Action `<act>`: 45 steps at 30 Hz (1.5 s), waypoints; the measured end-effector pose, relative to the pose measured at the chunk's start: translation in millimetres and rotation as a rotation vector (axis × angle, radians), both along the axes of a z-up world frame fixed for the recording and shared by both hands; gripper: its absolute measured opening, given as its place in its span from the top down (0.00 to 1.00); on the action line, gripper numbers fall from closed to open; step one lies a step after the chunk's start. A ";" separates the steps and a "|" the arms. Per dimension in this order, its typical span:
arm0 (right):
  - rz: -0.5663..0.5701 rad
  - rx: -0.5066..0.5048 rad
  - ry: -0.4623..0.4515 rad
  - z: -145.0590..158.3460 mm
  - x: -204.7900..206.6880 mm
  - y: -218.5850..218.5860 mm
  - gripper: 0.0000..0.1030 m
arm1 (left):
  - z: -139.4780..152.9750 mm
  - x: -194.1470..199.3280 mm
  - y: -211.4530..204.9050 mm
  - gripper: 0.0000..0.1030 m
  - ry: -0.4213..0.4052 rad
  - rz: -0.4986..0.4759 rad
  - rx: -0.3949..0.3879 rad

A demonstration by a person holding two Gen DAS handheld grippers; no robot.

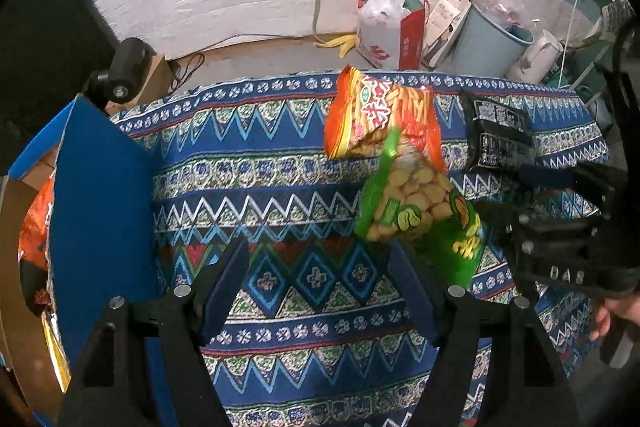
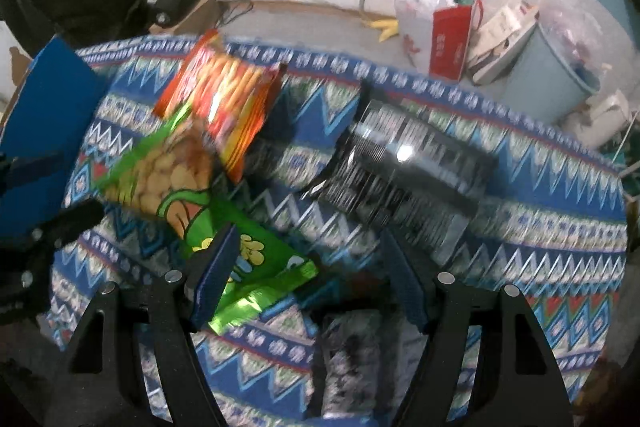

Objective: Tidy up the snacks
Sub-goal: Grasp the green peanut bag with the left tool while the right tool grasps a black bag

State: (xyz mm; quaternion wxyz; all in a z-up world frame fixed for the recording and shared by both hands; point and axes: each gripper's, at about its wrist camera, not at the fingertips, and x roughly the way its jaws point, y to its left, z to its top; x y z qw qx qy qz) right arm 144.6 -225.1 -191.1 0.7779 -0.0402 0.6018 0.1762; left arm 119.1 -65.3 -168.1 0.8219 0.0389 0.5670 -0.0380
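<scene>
**Two open claws over three snack packets on the patterned worktop**

The green biscuit packet [image 1: 420, 215] is lying diagonally, its long axis running from the far end, tucked against the orange snack packet [image 1: 380, 119], toward the near right. Seen from the left claw [image 1: 320, 291], it is sitting just ahead and to the right, its lower corner lying beside the right finger. The orange snack packet is lying farther ahead of that claw, overlapping the green one's far end, its long axis slanting slightly. The black packet [image 1: 498, 131], printed side up, is resting farther right, well apart from the left claw.

The left claw is standing wide, with only the patterned cloth [image 1: 280, 187] showing between its fingers; it is holding nothing. A blue carton [image 1: 100, 195] is standing at its left, with another orange packet inside.

The right claw [image 2: 316, 275] is also standing wide and gripping nothing. The green biscuit packet's near end is passing behind its left finger [image 2: 212, 279], though contact is unclear. The black packet is lying just ahead of it, angled from far left to near right.
</scene>
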 end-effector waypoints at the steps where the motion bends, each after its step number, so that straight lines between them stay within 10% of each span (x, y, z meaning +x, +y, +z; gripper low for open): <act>1: 0.004 0.009 0.013 -1.3 -4.0 2.6 0.29 | 0.4 -1.4 1.5 0.27 -0.001 0.001 0.001; 17: -0.063 0.064 0.000 16.3 -32.4 -12.8 0.29 | 16.3 -7.5 -3.1 0.17 -0.014 -0.012 -0.098; 26: -0.202 0.077 0.051 3.1 -41.3 -78.2 0.29 | -6.7 5.2 -38.3 0.17 0.044 -0.078 -0.127; 41: -0.151 0.032 0.094 -30.5 -52.1 -69.1 0.27 | -53.9 20.1 -57.3 0.17 0.102 -0.100 -0.052; 45: -0.098 -0.039 0.053 -32.1 -57.3 -54.4 0.27 | -59.8 18.9 -55.8 0.41 0.109 -0.108 -0.057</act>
